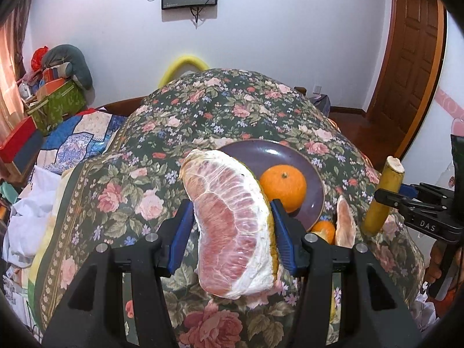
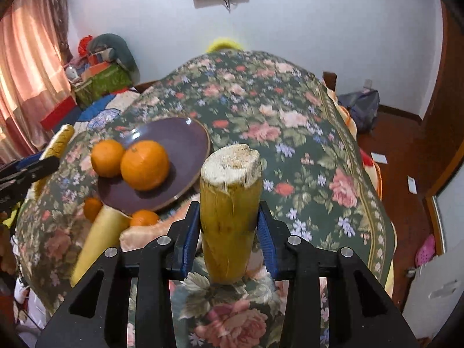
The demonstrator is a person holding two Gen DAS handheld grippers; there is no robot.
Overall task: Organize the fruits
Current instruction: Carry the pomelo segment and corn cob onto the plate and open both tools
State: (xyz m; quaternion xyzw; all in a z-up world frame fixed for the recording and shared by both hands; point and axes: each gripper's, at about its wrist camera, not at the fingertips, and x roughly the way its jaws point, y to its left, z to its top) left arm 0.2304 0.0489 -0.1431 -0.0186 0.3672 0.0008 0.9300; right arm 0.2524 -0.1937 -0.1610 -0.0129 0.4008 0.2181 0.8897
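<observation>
My left gripper (image 1: 230, 206) is shut on a peeled pink pomelo wedge (image 1: 232, 226), held upright between its blue pads over the floral cloth. Behind the wedge a purple plate (image 1: 290, 152) carries one orange (image 1: 282, 187). My right gripper (image 2: 229, 207) is shut on a short yellow sugarcane piece (image 2: 229, 203) that stands upright, cut end up. In the right wrist view the plate (image 2: 179, 136) lies to the left with an orange (image 2: 145, 163) on it and a second orange (image 2: 107, 158) at its left rim. The left gripper (image 2: 32, 171) shows at the left edge.
Loose fruit lies by the plate's near edge: two small oranges (image 2: 143, 217) (image 2: 92, 207), a second sugarcane piece (image 2: 98, 237) and another pomelo wedge (image 1: 345, 226). The floral cloth (image 2: 304, 133) drapes a rounded surface. Boxes and bedding are piled at the left; a wooden door is on the right.
</observation>
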